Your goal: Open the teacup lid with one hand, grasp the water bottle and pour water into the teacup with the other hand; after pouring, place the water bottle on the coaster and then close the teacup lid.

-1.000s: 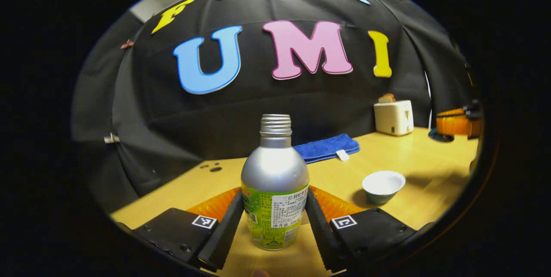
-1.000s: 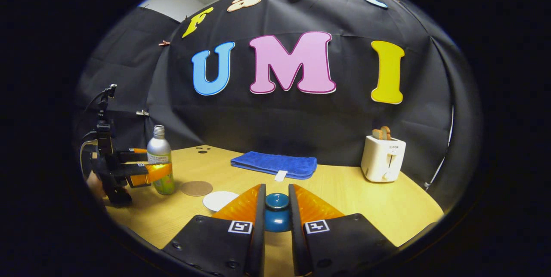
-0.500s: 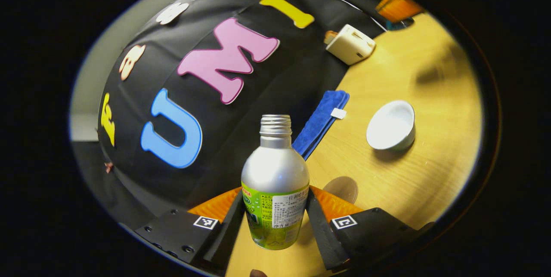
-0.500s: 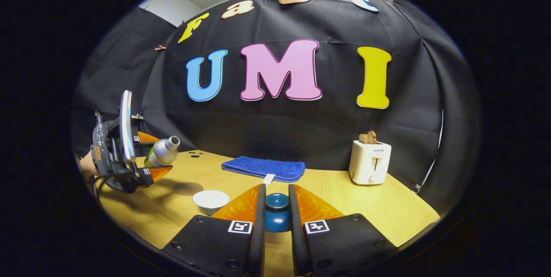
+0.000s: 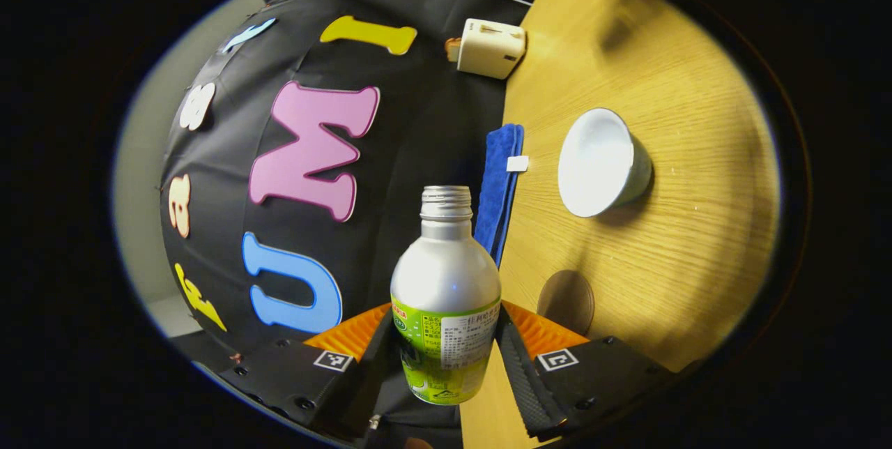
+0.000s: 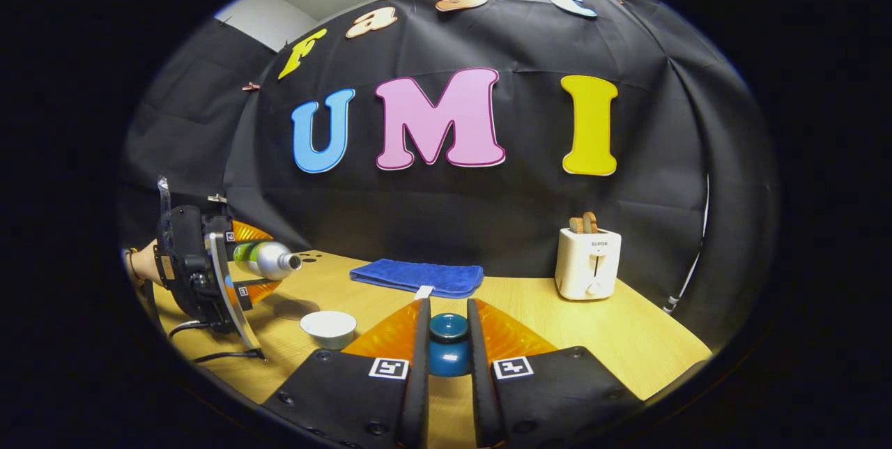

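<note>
My left gripper (image 5: pixel 446 358) is shut on the silver water bottle (image 5: pixel 446 295) with a green label and no cap. In the right gripper view the water bottle (image 6: pixel 268 259) lies almost level in the air, its mouth pointing toward the white teacup (image 6: pixel 328 328) and still short of it. The open teacup (image 5: pixel 601 162) stands on the wooden table (image 5: pixel 669 247). A round brown coaster (image 5: pixel 566 300) lies near the bottle's side. My right gripper (image 6: pixel 447 355) is shut on the blue knob of the teacup lid (image 6: pixel 448 344), held above the table.
A folded blue towel (image 6: pixel 417 276) lies by the back wall. A white toaster (image 6: pixel 587 262) with toast stands at the right rear. A hand (image 6: pixel 139 262) holds the left gripper, and a cable trails on the table below it.
The left gripper has rolled further, tipping the bottle from slanted to nearly level and carrying it closer to the teacup. The right gripper has lifted slightly with the lid.
</note>
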Demonstrator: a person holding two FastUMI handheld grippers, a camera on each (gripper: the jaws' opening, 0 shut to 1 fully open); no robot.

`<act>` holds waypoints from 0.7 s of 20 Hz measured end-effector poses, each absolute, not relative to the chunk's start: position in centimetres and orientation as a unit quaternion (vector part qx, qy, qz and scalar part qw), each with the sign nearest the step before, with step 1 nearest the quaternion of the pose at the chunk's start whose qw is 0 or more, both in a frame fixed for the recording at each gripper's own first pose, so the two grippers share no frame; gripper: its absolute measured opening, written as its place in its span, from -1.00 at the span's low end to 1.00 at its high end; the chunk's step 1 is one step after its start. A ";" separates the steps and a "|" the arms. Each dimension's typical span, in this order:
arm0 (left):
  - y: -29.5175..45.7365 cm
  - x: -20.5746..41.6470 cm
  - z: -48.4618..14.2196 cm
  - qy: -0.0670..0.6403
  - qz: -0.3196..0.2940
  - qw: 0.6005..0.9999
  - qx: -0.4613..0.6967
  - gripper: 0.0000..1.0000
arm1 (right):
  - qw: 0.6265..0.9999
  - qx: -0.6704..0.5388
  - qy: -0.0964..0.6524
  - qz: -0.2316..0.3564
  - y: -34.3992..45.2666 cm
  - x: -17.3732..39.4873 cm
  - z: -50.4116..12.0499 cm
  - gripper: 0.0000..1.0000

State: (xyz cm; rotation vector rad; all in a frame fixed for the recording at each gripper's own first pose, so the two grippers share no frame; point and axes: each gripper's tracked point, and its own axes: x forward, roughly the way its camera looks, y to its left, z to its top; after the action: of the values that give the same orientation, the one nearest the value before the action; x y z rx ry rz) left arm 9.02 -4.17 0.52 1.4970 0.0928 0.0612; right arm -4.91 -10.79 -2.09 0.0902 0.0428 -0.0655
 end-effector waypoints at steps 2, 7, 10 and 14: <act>-4.4 9.3 0.5 0.035 0.023 0.702 0.711 0.61 | 0.998 0.046 0.020 -0.034 -10.9 -4.9 -2.0 -0.41; -3.8 9.6 -0.1 0.047 0.014 0.658 0.751 0.61 | 0.998 0.049 0.019 -0.036 -11.1 -5.0 -2.0 -0.41; -3.8 9.4 -0.3 0.043 0.012 0.620 0.784 0.61 | 0.998 0.053 0.022 -0.032 -11.0 -4.9 -2.2 -0.41; -3.7 9.5 -0.1 0.036 0.010 0.590 0.807 0.63 | 0.998 0.055 0.021 -0.032 -11.1 -5.0 -2.1 -0.41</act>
State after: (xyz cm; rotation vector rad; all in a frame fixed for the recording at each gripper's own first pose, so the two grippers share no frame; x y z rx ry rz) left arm 9.49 -3.73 -0.11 1.8787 0.0828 0.0224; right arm -4.99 -11.09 -2.14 0.1101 0.0414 -0.0634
